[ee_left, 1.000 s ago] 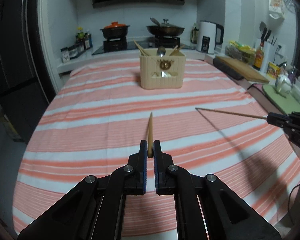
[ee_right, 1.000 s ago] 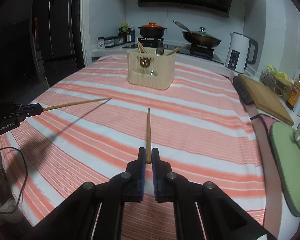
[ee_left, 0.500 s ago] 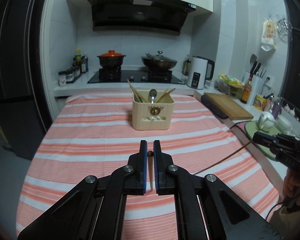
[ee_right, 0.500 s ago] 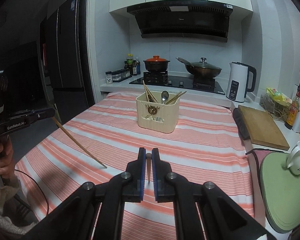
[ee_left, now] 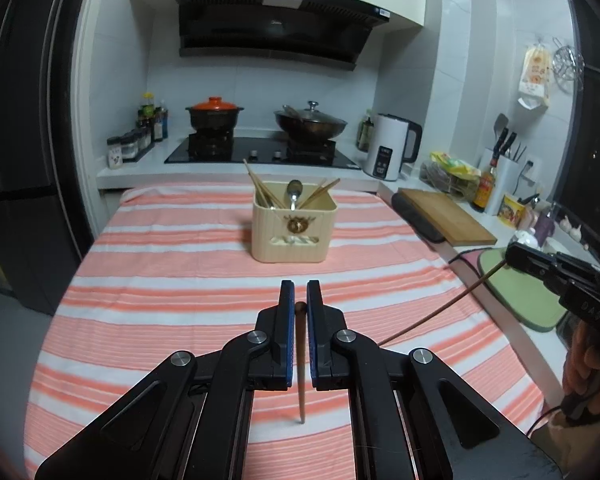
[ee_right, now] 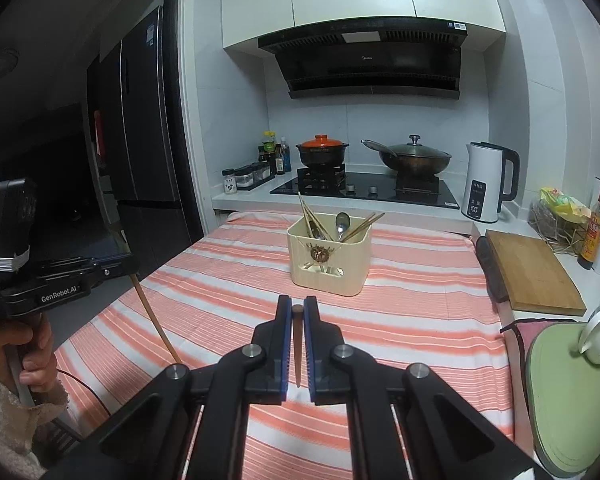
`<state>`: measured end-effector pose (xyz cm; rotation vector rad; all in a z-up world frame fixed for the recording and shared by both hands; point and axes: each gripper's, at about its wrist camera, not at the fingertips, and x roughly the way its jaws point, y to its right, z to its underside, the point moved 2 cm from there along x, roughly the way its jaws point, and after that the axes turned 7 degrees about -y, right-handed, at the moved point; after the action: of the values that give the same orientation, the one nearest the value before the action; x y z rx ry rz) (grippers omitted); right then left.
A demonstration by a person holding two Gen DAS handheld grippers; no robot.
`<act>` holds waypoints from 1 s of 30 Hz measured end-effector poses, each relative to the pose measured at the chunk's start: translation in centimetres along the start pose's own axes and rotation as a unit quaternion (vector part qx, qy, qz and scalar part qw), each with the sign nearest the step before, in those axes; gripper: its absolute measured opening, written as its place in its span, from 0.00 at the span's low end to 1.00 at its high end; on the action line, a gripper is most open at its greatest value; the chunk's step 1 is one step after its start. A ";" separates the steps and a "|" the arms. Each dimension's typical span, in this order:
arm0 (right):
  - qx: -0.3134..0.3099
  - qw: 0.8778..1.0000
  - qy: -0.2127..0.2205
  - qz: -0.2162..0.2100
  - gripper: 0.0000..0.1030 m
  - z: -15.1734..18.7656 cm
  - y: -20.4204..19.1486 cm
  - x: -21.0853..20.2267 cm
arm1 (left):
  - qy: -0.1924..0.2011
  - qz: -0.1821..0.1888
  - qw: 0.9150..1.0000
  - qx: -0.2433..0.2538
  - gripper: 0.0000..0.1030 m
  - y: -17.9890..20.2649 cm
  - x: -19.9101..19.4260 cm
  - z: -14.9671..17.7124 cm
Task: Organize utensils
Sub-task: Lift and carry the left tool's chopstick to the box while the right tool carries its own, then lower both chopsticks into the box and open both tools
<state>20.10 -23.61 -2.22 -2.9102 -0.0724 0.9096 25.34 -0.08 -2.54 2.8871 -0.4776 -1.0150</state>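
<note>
Kitchen's dim, table w/ a pink-and-white striped cloth (ee_left: 180, 280) takes up the middle. Cream utensil holder (ee_left: 293, 232) sits on it toward the far end, already w/ a spoon (ee_left: 294, 192) and several chopsticks sticking up and leaning out both ways. Behind it the hob: orange-lidded pot (ee_left: 214, 114) on the left burner, lidded wok (ee_left: 310, 122) on the right, white kettle (ee_left: 392, 148) next to that, spice jars (ee_right: 246, 176) at the far left of the counter. Along the right edge of the table a wooden cutting board (ee_right: 534, 272), a green mat (ee_right: 568, 392) nearer, w/ a small white teapot (ee_right: 598, 336) on it. Cloth btw the grippers and the holder is bare, nothing blocking. Left gripper (ee_left: 300, 300) is clamped on a chopstick (ee_left: 301, 364) – blunt end sits btw the blue pads near the tips, thin end hangs down toward the cloth, tip above it. Right gripper (ee_right: 298, 312) same deal, squeezed on a second chopstick (ee_right: 297, 348), also thick end up, point down. From the right view the left-hand stick slants down off the side; a hand (ee_right: 16, 352) in a fuzzy sleeve holds that handle. Both sticks are well short of the holder, not in it yet.
</note>
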 end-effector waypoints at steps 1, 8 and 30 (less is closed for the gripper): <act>-0.002 1.000 0.000 0.000 0.06 -0.3 -0.1 0.0 | -0.002 0.000 1.000 -0.001 0.03 -0.1 0.2 -0.1; -0.002 1.000 -0.008 -0.004 0.06 -1.9 -0.1 0.6 | -0.029 0.005 0.999 -0.013 0.03 -0.9 2.2 -1.4; -0.015 0.990 0.133 0.034 0.06 -17.8 3.4 6.7 | 0.157 -0.008 0.986 -0.051 0.03 -2.7 4.5 -23.4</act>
<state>35.83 -27.84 8.19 -3.0479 0.0325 0.5240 43.80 -0.23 12.70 2.8837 -0.3699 -0.5503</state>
